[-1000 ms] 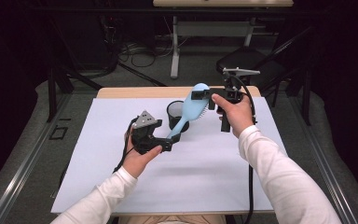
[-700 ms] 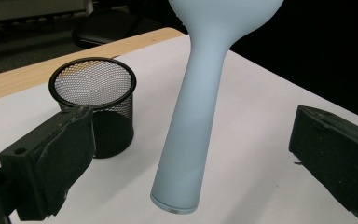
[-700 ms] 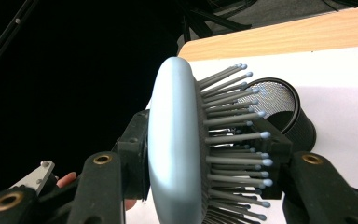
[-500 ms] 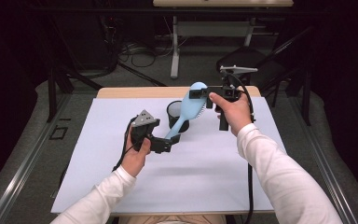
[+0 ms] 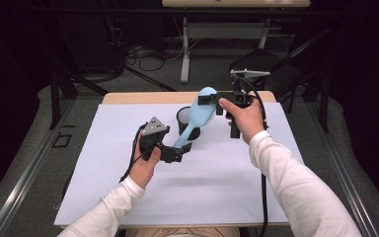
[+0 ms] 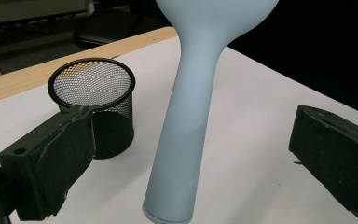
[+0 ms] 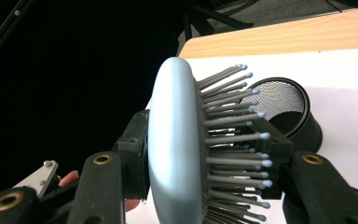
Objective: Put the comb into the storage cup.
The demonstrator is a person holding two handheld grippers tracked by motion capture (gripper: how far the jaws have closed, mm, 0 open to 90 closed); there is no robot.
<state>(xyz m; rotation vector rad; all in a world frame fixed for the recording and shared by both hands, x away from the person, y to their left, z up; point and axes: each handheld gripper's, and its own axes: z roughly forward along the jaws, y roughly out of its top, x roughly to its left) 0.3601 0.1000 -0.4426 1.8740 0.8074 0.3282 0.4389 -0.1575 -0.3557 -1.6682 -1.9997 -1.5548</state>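
Hairbrush (image 6: 186,140) head cut off above left gripper (image 6: 191,163) view.

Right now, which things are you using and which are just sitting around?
Being used:
- blue hairbrush, head clamped in the right gripper
- left gripper, open around the handle
- black mesh cup, right beside the brush

Just around:
- white table cover
- cables on the floor
- black chair

The left gripper (image 5: 177,150) is held low with jaws spread wide; the right gripper (image 5: 208,101), raised higher, is clamped tight.
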